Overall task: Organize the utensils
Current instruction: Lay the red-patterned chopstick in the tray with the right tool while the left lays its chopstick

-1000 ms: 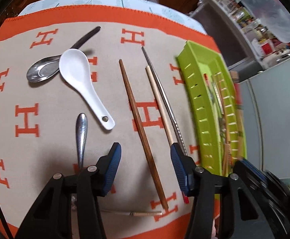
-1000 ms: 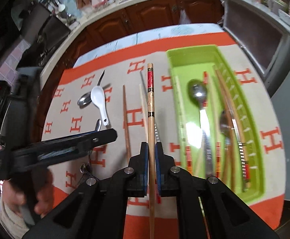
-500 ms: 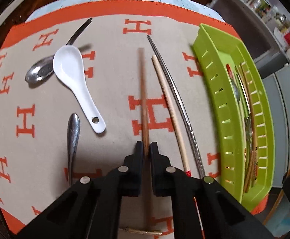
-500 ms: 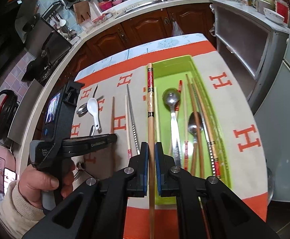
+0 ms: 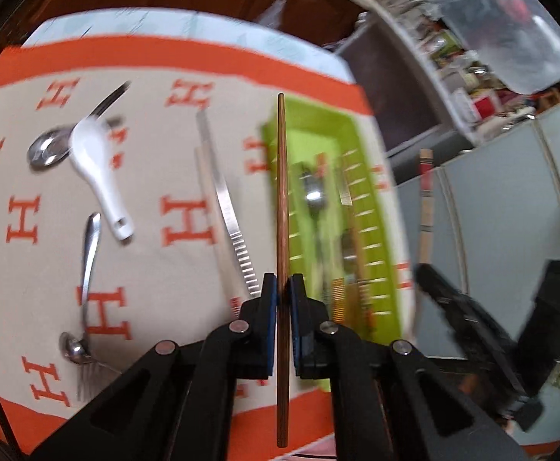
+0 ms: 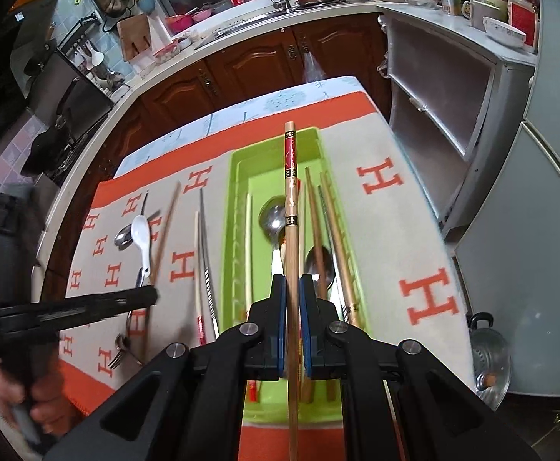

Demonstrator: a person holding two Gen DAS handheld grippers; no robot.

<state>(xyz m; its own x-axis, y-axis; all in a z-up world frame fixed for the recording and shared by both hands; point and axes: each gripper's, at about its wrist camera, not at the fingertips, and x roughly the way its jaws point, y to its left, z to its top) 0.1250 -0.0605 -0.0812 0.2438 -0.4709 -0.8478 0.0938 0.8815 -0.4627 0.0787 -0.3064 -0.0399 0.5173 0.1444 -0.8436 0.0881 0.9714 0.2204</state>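
Note:
My left gripper is shut on a dark brown chopstick, lifted off the cloth, its tip over the left wall of the green tray. My right gripper is shut on a pale bamboo chopstick with a red patterned end, held above the green tray, which holds spoons and several chopsticks. On the cloth lie a white ceramic spoon, a metal spoon, a metal chopstick, a pale chopstick, and a fork.
The orange-and-beige H-patterned cloth covers the table. Kitchen cabinets and a counter stand behind. A grey fridge door is at the right. A metal pot sits on the floor near the table's right edge.
My left gripper closed on the brown chopstick, lifted it and swung right toward the tray. My right gripper rose and moved over the tray with its bamboo chopstick.

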